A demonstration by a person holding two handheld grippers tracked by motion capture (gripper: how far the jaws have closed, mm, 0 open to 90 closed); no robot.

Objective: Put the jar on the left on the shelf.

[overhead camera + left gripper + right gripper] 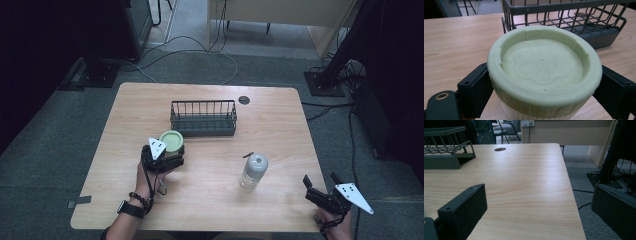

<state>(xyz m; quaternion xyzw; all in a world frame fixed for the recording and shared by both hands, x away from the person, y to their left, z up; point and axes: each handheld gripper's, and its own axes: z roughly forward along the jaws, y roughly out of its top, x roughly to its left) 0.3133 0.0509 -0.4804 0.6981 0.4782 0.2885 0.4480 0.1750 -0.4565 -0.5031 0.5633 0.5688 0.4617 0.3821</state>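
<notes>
Left hand-held gripper (167,152): left of the desk's middle, jaws clamped on the jar, one black jaw pressed to each side just under the lid.
Jar (544,75): pale green lid with a raised rim and an embossed figure on top, whitish ribbed body below; it sits just in front of the near left corner of the basket. Whether its base rests on the desk cannot be told.
Basket (203,119): dark wire rack with a solid lower band, standing on the far middle of the desk.
Right hand-held gripper (320,185): at the near right corner of the desk, jaws wide apart with nothing between them; one jaw over the wood, the other out past the desk's right edge.
Bottle (253,171): clear, grey cap, upright on the desk, right of centre, between the two grippers.
Desk (150,205): light wood, with a round dark cable hole (244,100) near the far edge.
</notes>
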